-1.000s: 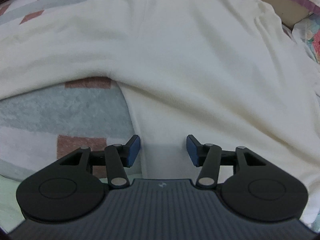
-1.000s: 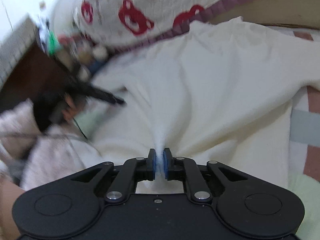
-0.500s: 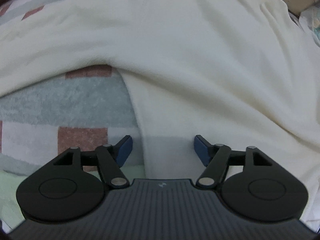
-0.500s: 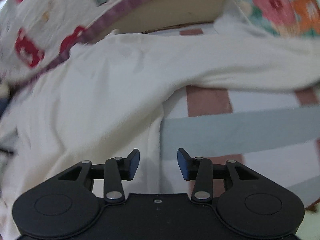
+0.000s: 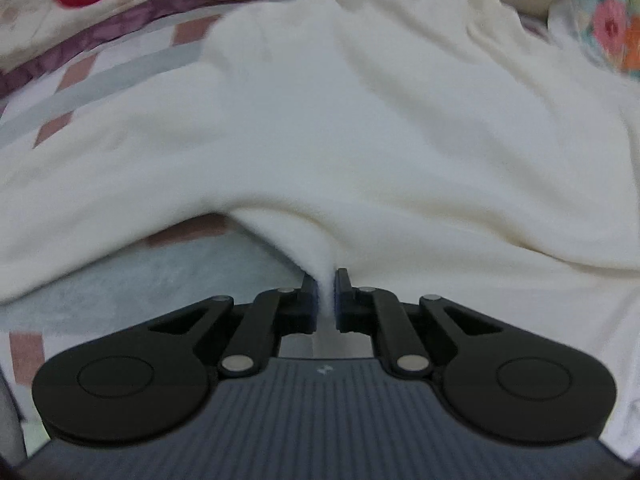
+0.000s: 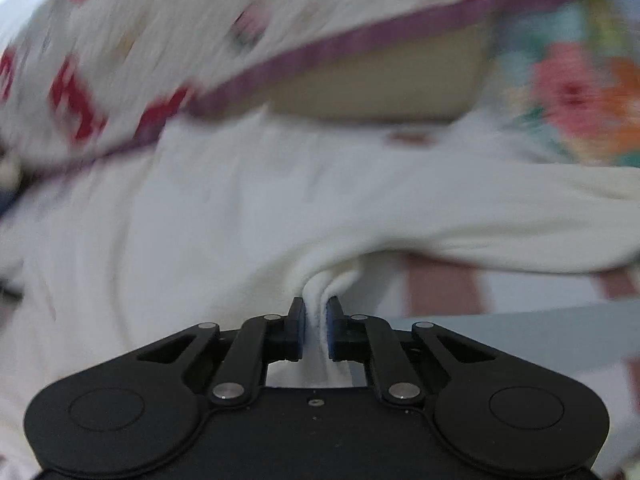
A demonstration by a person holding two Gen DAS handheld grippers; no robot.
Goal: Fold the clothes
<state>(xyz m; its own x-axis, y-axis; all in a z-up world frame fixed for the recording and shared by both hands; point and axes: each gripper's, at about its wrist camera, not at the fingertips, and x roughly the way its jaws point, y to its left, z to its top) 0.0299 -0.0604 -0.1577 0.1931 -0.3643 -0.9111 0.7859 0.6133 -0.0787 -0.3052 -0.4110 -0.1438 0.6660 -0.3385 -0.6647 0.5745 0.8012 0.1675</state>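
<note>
Both sets of jaws clenched on cloth. Left gripper (image 5: pixel 326 297): the 2 blue-padded fingers pinch a raised ridge of the cream garment (image 5: pixel 360 128), the fabric pulled up into a narrow peak that runs straight in between the pads. Pinched spot sits on the garment's near edge, where the hem curves over the checked bedsheet (image 5: pixel 132 276); grey-blue and pink squares of the sheet show left of the pinch. Rest of the garment spreads away from the jaws, up and to both sides, filling most of the left wrist view, with soft folds at right.

Right gripper (image 6: pixel 315 326): jaws also closed tight on a gathered fold of the same cream garment (image 6: pixel 224 216), several small pleats bunched between the pads. Pinch is again at the near edge; a long white band of the garment stretches off to the right above the sheet's pink and grey stripes (image 6: pixel 516 328). Bulk of the fabric lies left of and beyond the jaws.

Behind the garment: a white quilt with red prints and purple trim (image 6: pixel 132 32), a floral cloth (image 6: pixel 576 92) at right. Right wrist view is motion-blurred, details soft.
</note>
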